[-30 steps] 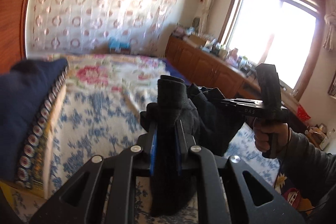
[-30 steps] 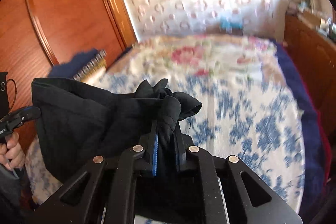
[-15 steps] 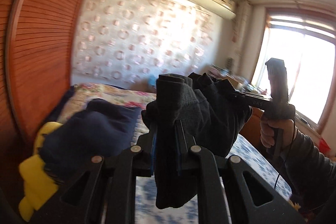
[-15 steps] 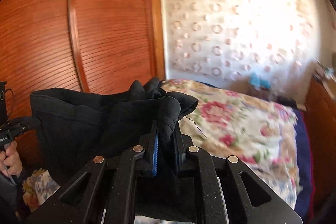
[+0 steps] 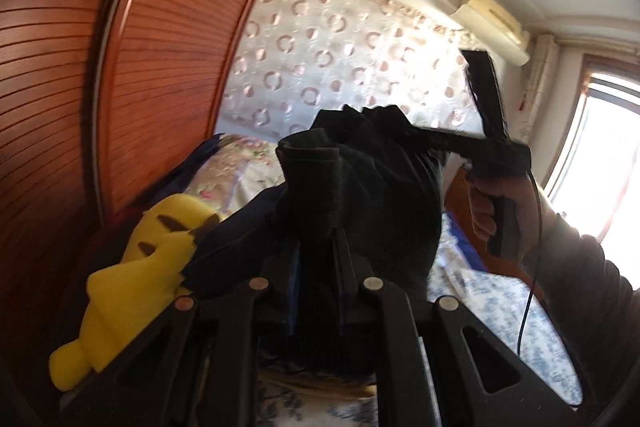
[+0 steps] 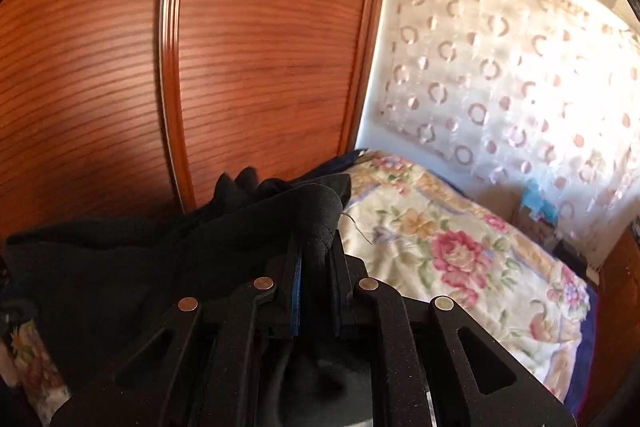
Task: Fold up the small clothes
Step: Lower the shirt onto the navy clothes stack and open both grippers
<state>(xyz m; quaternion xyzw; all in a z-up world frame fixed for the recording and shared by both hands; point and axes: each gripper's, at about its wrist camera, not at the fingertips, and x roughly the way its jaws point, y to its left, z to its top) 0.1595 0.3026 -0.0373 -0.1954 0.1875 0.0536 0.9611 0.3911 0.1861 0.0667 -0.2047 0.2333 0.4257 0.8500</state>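
- Nearest us, our left gripper point(image 5: 316, 251) is clamped on a bunched edge of the black garment point(image 5: 384, 195); our right gripper point(image 6: 316, 259) pinches another edge.
- We hold the garment in the air between both, above the bed point(image 6: 460, 247).
- It looks soft, light and floppy; we judge hems or corners the best holds.
- A yellow plush toy point(image 5: 132, 271) sits left; the wooden wardrobe point(image 6: 240, 67) crowds that side, with open bed to the right.

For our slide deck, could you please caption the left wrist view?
Both grippers lift a black garment above the bed.
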